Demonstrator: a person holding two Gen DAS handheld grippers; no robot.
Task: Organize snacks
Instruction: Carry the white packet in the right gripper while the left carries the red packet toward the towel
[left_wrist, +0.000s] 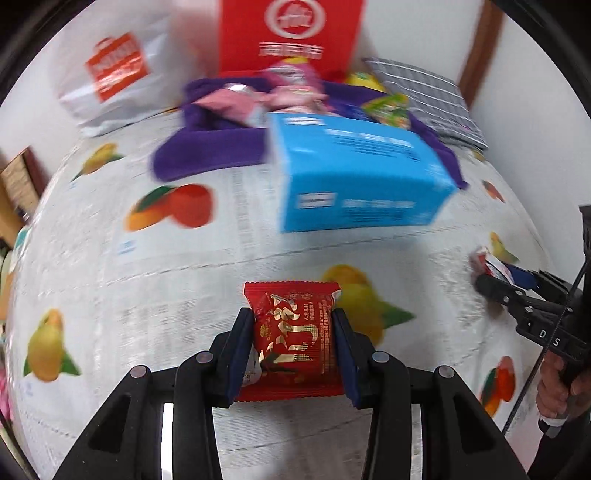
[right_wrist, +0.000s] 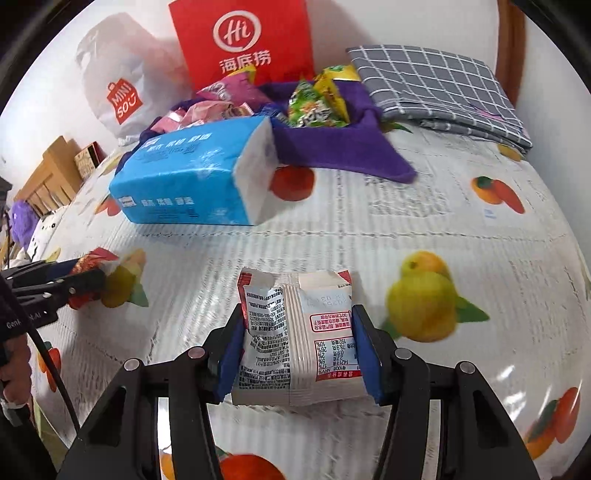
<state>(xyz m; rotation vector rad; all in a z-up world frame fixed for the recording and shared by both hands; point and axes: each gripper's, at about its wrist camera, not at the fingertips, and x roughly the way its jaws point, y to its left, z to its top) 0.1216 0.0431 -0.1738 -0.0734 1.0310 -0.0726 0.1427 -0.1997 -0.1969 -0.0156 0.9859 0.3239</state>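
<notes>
Right now a red snack packet (left_wrist: 293, 339) sits pinched between the blue pads of the left gripper (left_wrist: 293, 332), held above the fruit-print tablecloth (left_wrist: 184, 280). Likewise, the right gripper (right_wrist: 297, 343) is closed on a white snack packet (right_wrist: 295, 336), printed back facing up. Beyond both lies a blue tissue pack (right_wrist: 184, 181), touching a purple cloth (right_wrist: 332, 147) heaped with more snacks (right_wrist: 314, 107). Behind stand a red bag (right_wrist: 243, 40), a white bag (right_wrist: 118, 81) and a folded grey checked cloth (right_wrist: 436, 81).
</notes>
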